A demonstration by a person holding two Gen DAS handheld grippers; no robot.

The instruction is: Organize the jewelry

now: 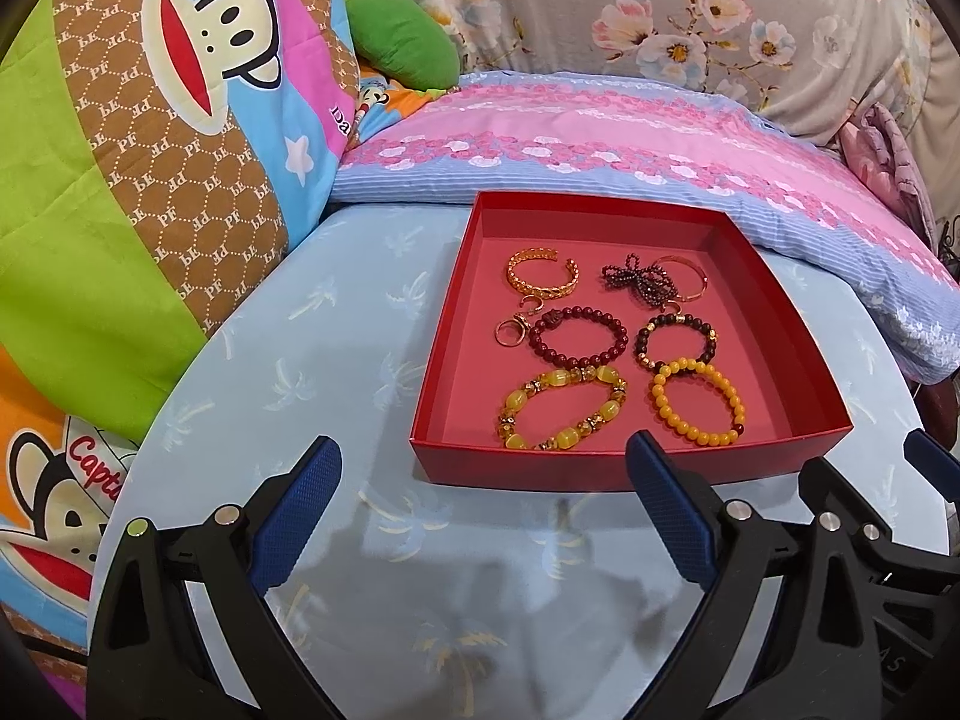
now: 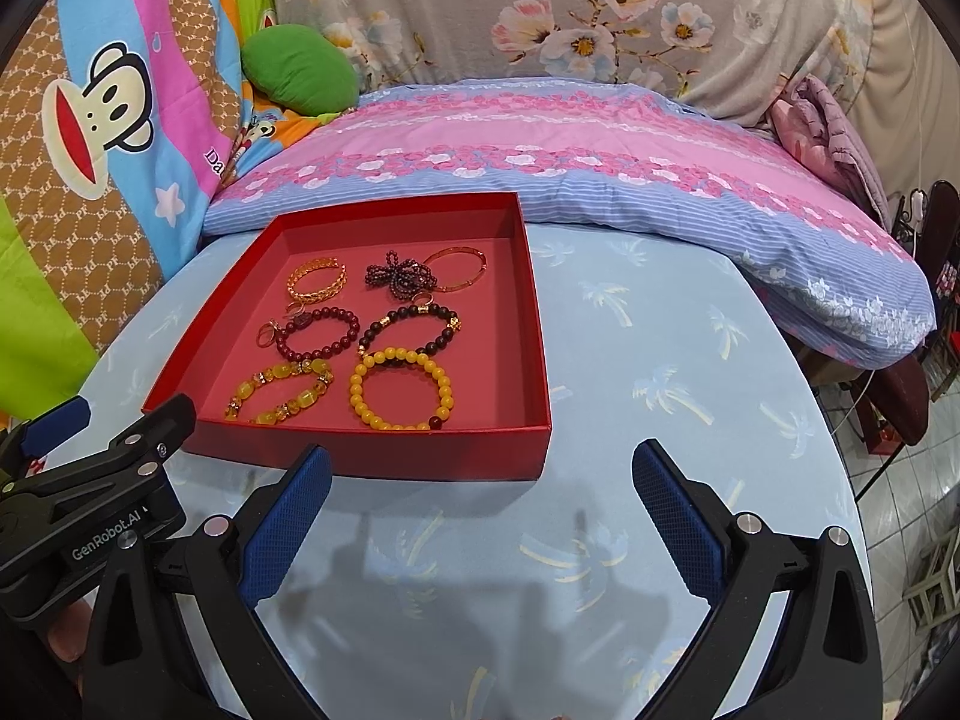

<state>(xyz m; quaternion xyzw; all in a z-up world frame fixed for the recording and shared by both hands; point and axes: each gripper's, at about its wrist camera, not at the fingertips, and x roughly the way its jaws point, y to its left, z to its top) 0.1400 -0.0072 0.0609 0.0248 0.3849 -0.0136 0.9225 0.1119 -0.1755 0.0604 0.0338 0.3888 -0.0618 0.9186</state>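
Observation:
A shallow red box (image 1: 600, 468) (image 2: 372, 450) sits on a round table covered in pale blue cloth (image 1: 336, 360) (image 2: 660, 360). Inside lie several bracelets: a gold cuff (image 1: 543, 276), a dark beaded bow piece (image 1: 639, 279), a thin gold bangle (image 1: 696, 279), a dark red bead bracelet (image 1: 576, 333), a black and gold bead bracelet (image 1: 678, 339), a chunky yellow stone bracelet (image 1: 561, 411) and an orange bead bracelet (image 1: 699, 402), plus a gold ring (image 1: 510, 330). My left gripper (image 1: 486, 462) is open and empty before the box's near wall. My right gripper (image 2: 480, 474) is open and empty, right of the box.
A pink and blue pillow (image 1: 600, 138) lies right behind the box. A cartoon monkey quilt (image 1: 150, 150) rises at the left, with a green cushion (image 1: 402, 39) and floral fabric (image 1: 660, 6) behind. Tiled floor (image 2: 900, 492) shows past the table's right edge.

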